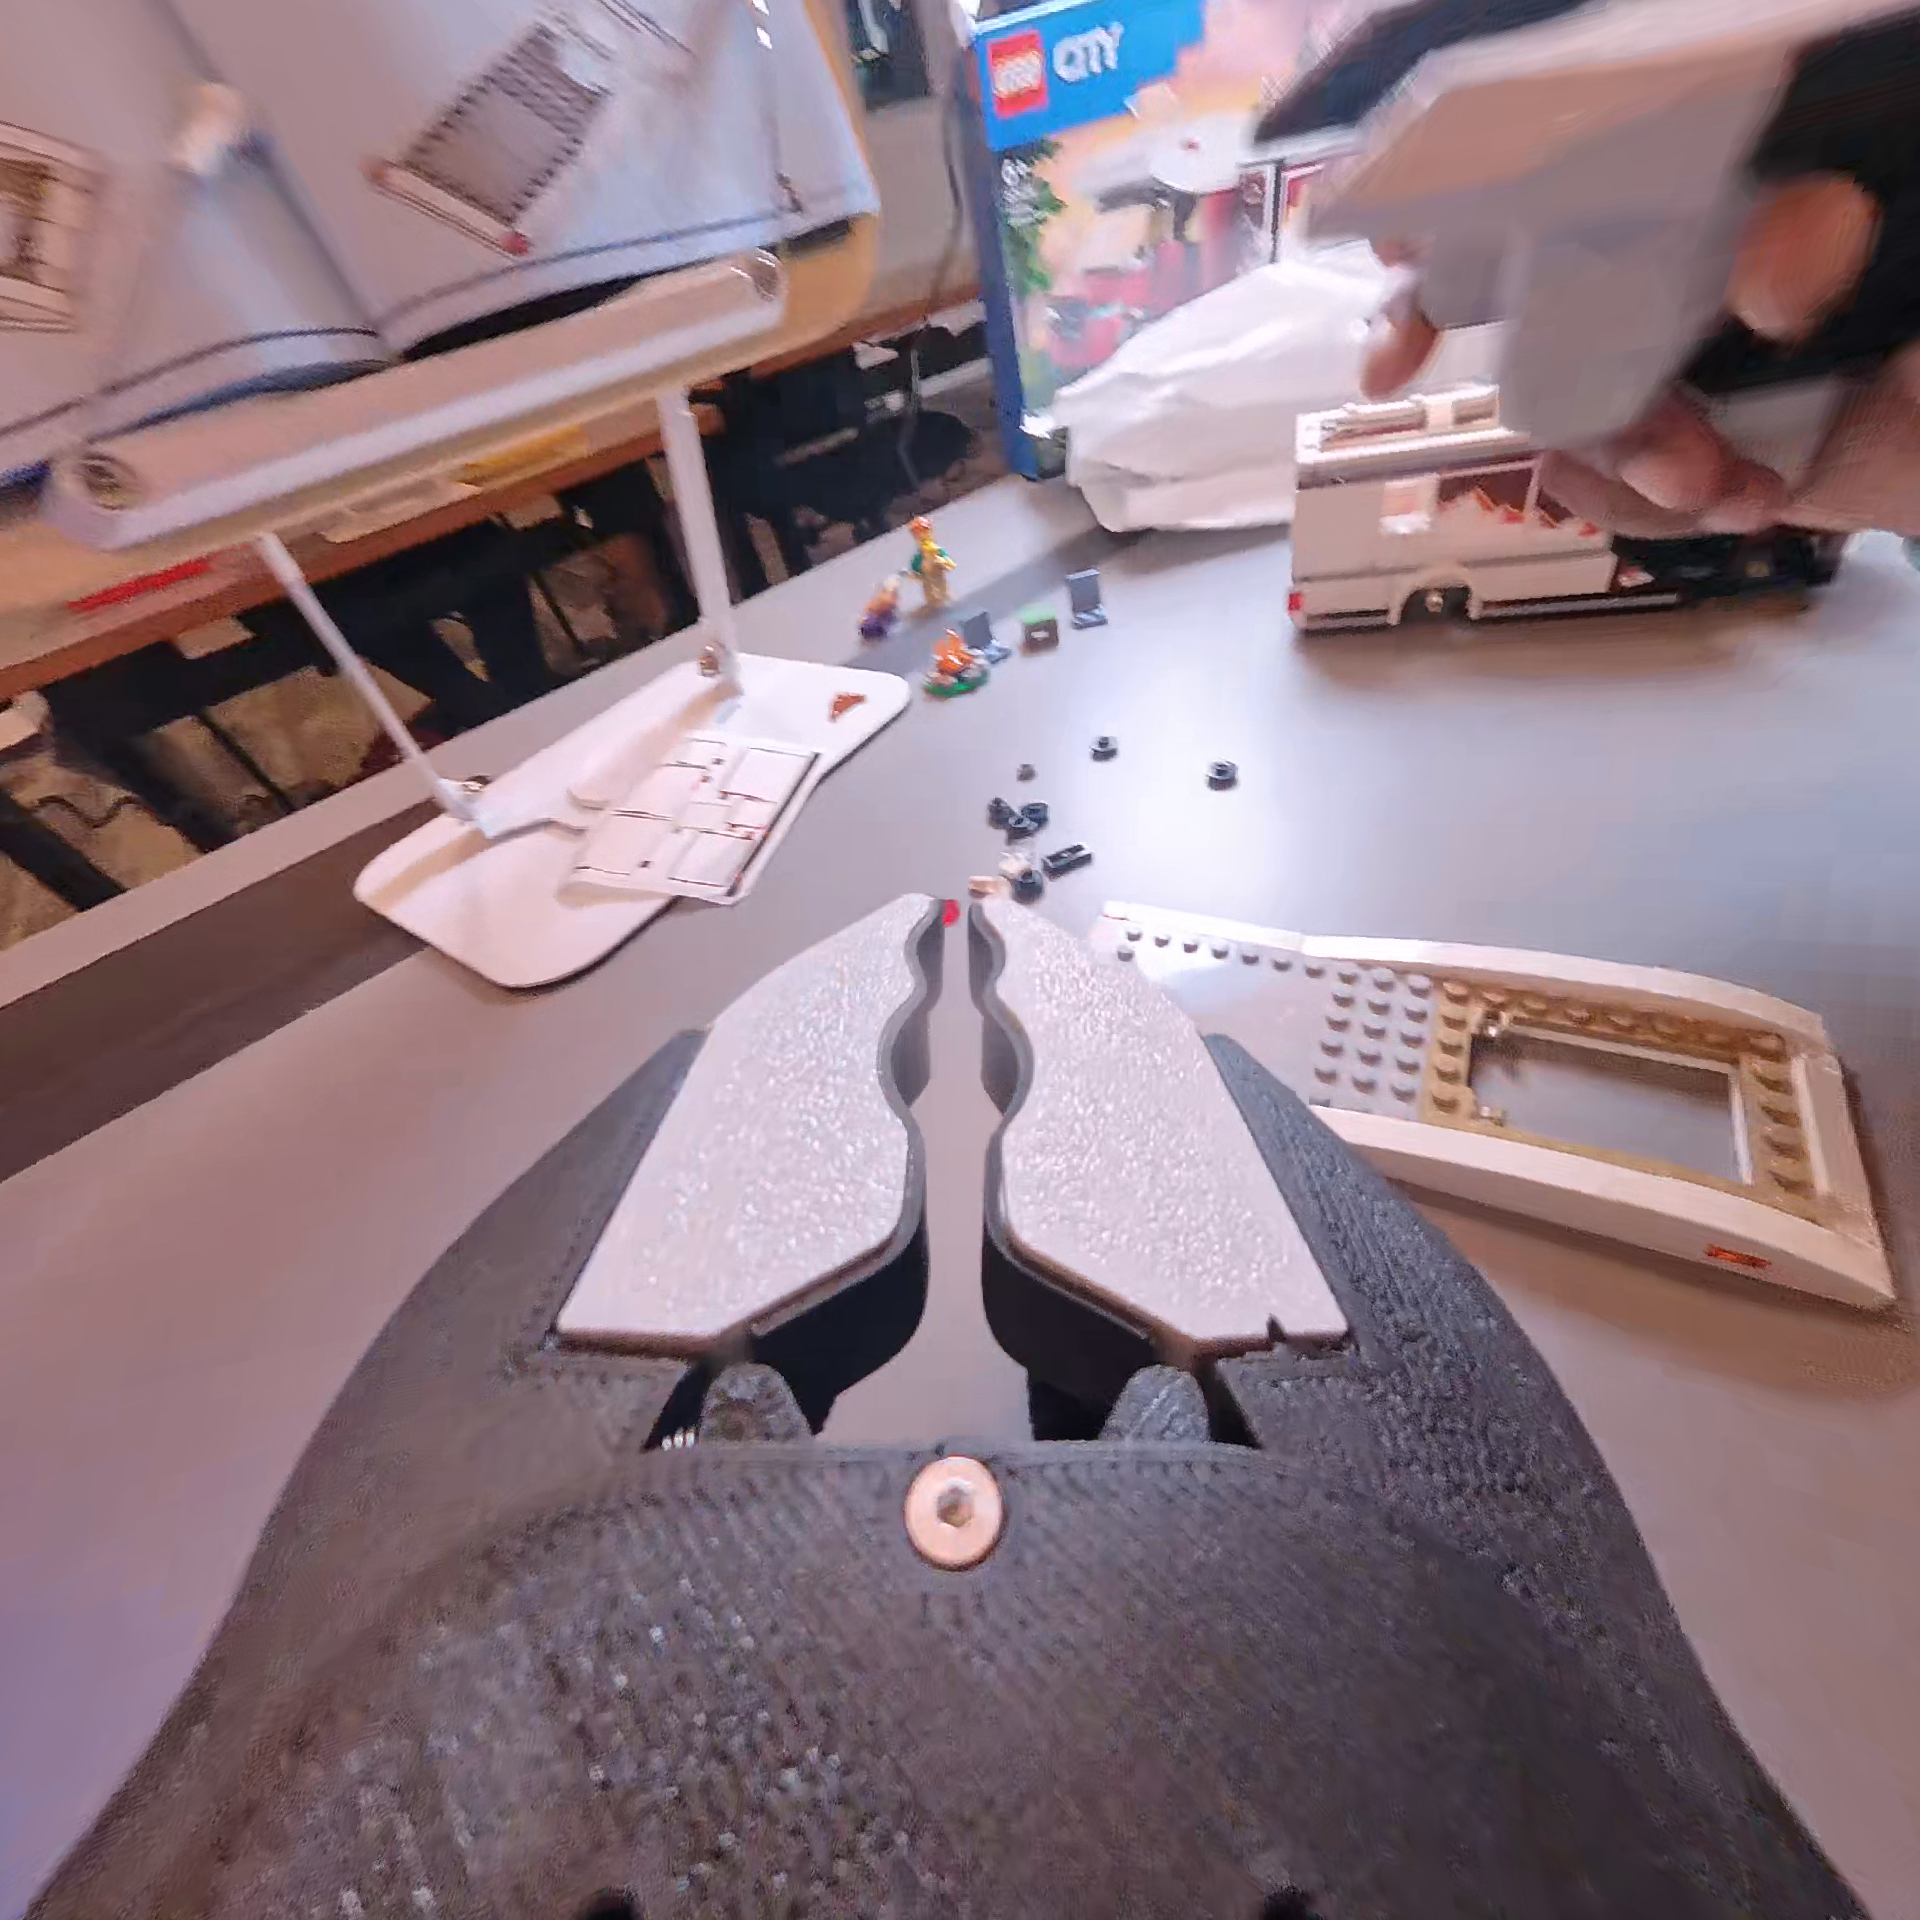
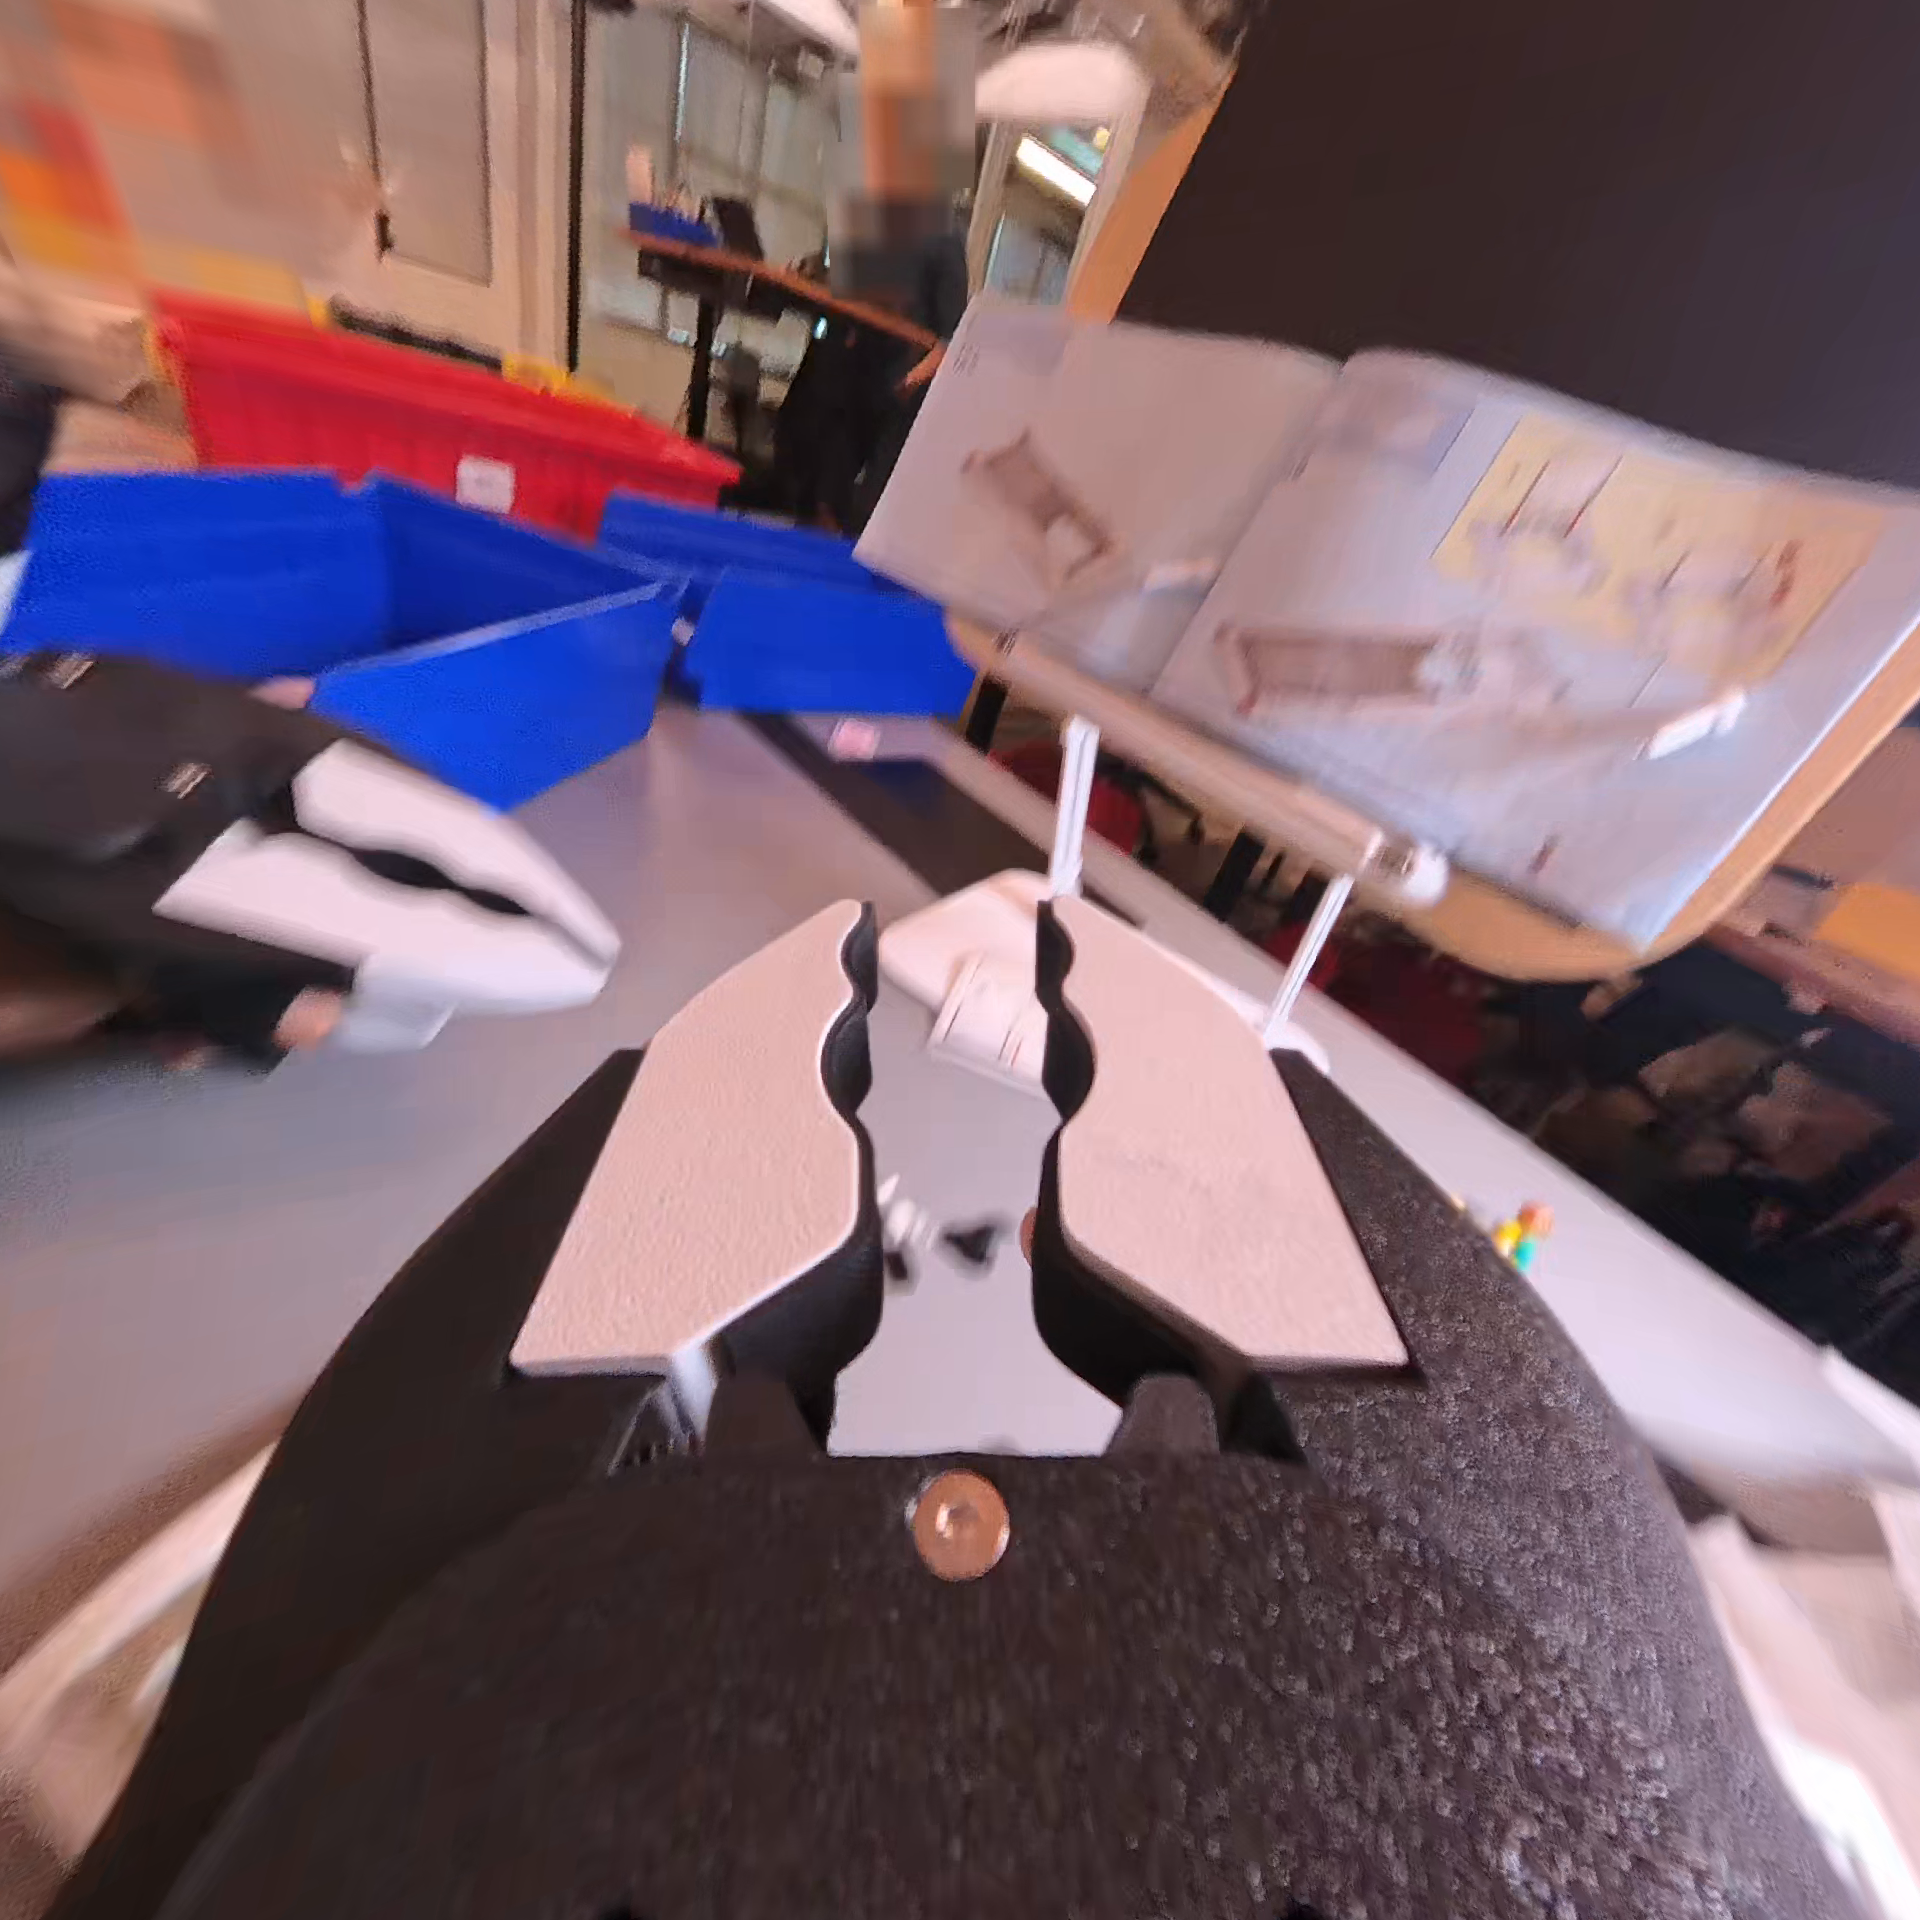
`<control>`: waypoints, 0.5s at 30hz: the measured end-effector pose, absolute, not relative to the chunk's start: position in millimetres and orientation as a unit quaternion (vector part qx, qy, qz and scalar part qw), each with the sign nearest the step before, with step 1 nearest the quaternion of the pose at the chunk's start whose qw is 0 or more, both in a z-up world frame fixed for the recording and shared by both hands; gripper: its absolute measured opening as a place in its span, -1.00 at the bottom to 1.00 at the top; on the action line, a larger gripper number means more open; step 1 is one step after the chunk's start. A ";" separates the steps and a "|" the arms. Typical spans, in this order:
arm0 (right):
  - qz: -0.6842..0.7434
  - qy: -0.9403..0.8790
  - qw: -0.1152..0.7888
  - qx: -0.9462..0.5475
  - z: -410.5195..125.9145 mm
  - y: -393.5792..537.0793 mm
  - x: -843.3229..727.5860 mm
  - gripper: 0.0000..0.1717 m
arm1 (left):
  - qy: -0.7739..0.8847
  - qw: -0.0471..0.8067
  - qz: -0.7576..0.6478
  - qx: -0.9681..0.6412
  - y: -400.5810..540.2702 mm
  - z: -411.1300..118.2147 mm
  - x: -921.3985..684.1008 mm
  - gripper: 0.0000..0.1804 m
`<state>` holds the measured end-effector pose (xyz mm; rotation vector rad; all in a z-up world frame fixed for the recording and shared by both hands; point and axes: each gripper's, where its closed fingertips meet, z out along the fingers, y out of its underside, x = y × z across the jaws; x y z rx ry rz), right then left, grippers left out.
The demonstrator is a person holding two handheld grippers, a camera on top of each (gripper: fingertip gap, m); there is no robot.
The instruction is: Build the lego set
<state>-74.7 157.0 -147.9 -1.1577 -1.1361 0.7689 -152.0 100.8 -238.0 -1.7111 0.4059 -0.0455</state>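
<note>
The left gripper (image 1: 956,920) is hovering low over the table (image 1: 1455,790), its 2 fingers nearly pressed together with a red bit (image 1: 948,914) at the tips, near black pieces (image 1: 1023,816) and a studded plate (image 1: 1382,1029). The right gripper (image 2: 956,914) is hanging spread and bare, facing a stand (image 2: 966,956).

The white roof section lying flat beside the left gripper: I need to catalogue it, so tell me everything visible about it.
The white roof section is a long brick-built plastic panel lying flat on the grey table, just right of the left gripper and apart from it. Smooth white sloped pieces edge its long sides. Inside, grey studded plates fill the far part, and a tan studded frame surrounds a rectangular opening that shows the table through it. A small orange mark sits on its near white end. Nothing rests on it; loose small black parts lie beyond its far end.
</note>
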 end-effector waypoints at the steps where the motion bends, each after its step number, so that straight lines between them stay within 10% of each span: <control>1: 0.338 -0.484 0.636 -0.497 -131.4 166.6 -89.7 -0.70 | 0.171 0.644 -0.014 -0.745 100.0 -235.6 -155.2 -0.97; 15: 0.279 -0.368 0.727 -0.508 -43.8 296.3 -232.3 -1.00 | 0.151 0.684 -0.017 -0.713 96.3 -223.2 -167.8 -1.00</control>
